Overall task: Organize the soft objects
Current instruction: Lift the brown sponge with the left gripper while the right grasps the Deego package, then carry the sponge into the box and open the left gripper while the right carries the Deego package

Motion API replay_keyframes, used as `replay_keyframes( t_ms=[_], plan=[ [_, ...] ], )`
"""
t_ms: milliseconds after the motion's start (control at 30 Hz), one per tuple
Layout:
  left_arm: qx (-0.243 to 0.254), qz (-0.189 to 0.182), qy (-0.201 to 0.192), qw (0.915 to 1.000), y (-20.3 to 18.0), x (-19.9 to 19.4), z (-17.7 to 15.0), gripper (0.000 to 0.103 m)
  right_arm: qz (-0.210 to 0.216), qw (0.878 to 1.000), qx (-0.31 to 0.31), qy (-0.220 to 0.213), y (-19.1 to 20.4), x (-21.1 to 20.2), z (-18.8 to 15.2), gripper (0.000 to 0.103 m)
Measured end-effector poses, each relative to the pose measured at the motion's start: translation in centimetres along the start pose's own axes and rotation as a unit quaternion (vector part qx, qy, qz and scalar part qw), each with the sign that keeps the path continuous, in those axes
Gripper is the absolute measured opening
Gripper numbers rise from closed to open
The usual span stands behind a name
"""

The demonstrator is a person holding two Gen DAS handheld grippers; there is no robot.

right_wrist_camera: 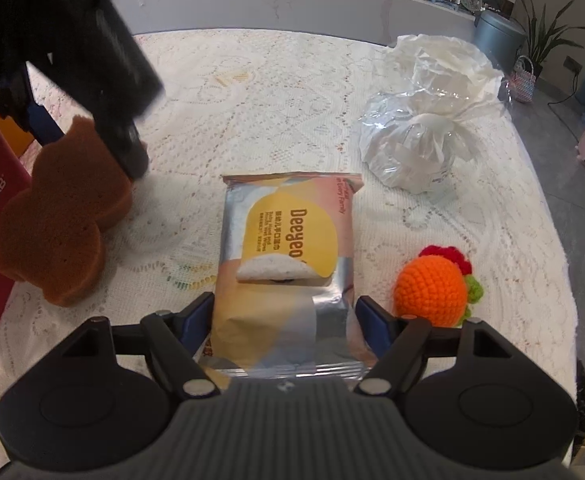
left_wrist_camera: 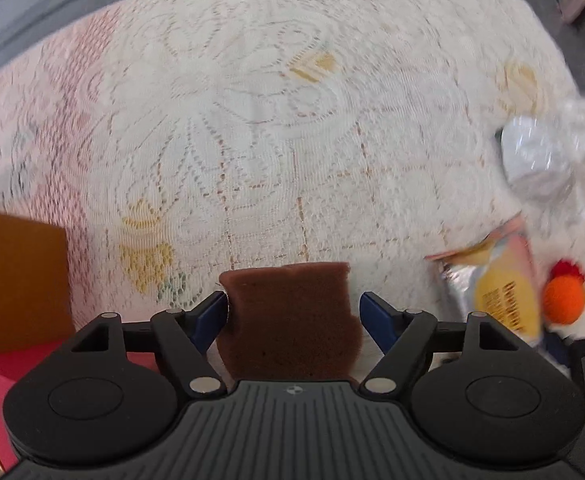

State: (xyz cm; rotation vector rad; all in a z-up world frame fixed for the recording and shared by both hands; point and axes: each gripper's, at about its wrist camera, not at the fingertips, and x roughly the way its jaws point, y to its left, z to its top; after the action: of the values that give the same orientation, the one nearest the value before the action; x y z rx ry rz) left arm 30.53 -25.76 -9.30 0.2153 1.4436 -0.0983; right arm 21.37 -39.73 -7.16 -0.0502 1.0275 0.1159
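Partly hidden: brown sponge [left_wrist_camera: 292,316] base | wipes pack [right_wrist_camera: 288,264] end (behind gripper bodies)

Both grippers, left [left_wrist_camera: 293,308] and right [right_wrist_camera: 283,314], look alike: black linkage arms, silver pivot pins, blue pads [right_wrist_camera: 373,322], ribbed grey body with round black side discs.

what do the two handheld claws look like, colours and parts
Both look the same. The left claw and right claw each have a dark grey ribbed body with a small round emblem at its front edge, flanked by two black rounded housings with circular recesses. Black linkage bars with silver pivot pins carry blue finger pads. No cables, sleeves or hands show in either view.
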Motion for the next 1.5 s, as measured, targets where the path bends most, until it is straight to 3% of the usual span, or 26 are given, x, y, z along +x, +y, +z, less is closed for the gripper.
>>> replay_keyframes(
  t_ms=[167, 200, 367, 433, 600, 800, 967, 1233, 1367, 1500],
  plan=[
    [0.007, 0.065, -0.01, 0.9978, -1.2, 1.5, -0.6, 0.087, 0.0, 1.0, -0.002, -0.001, 0.1, 0.0, -0.1, 0.076],
    [0.004, 0.059, -0.014, 0.9981, -1.0, 1.1, -0.5, 0.08, 0.001, 1.0, -0.001, -0.001, 0.1, 0.0, -0.1, 0.076],
    [-0.003, 0.047, -0.021, 0.9987, -0.6, 0.4, -0.9, 0.076, 0.002, 1.0, -0.003, 0.0, 0.1, 0.0, 0.0, 0.076],
    [-0.015, 0.027, -0.02, 0.9993, -0.2, 0.0, -1.1, 0.076, 0.003, 1.0, -0.004, 0.001, 0.1, 0.0, 0.0, 0.074],
    [-0.042, -0.071, -0.04, 0.9958, 0.3, -2.7, -1.8, 0.076, 0.022, 1.0, -0.018, -0.003, 0.4, -0.3, -0.1, 0.069],
    [-0.025, -0.108, -0.095, 0.9893, 0.5, -7.1, -3.4, 0.076, 0.053, 0.998, -0.005, -0.015, 0.4, -1.4, -0.9, 0.067],
    [-0.032, -0.132, -0.169, 0.9763, 2.6, -9.7, -5.3, 0.076, 0.098, 0.995, 0.0, -0.026, 0.6, -1.8, -1.4, 0.065],
    [-0.024, -0.144, -0.281, 0.9484, 7.4, -14.4, -8.7, 0.076, 0.141, 0.987, 0.066, -0.05, 0.4, -2.0, -1.4, 0.06],
    [-0.043, -0.154, -0.306, 0.9385, 10.6, -15.5, -9.7, 0.076, 0.155, 0.984, 0.072, -0.056, 0.9, -2.4, -1.3, 0.059],
    [-0.054, -0.167, -0.311, 0.9339, 13.3, -15.6, -10.5, 0.075, 0.119, 0.992, 0.031, -0.036, 2.5, -2.0, -1.1, 0.06]
  ],
)
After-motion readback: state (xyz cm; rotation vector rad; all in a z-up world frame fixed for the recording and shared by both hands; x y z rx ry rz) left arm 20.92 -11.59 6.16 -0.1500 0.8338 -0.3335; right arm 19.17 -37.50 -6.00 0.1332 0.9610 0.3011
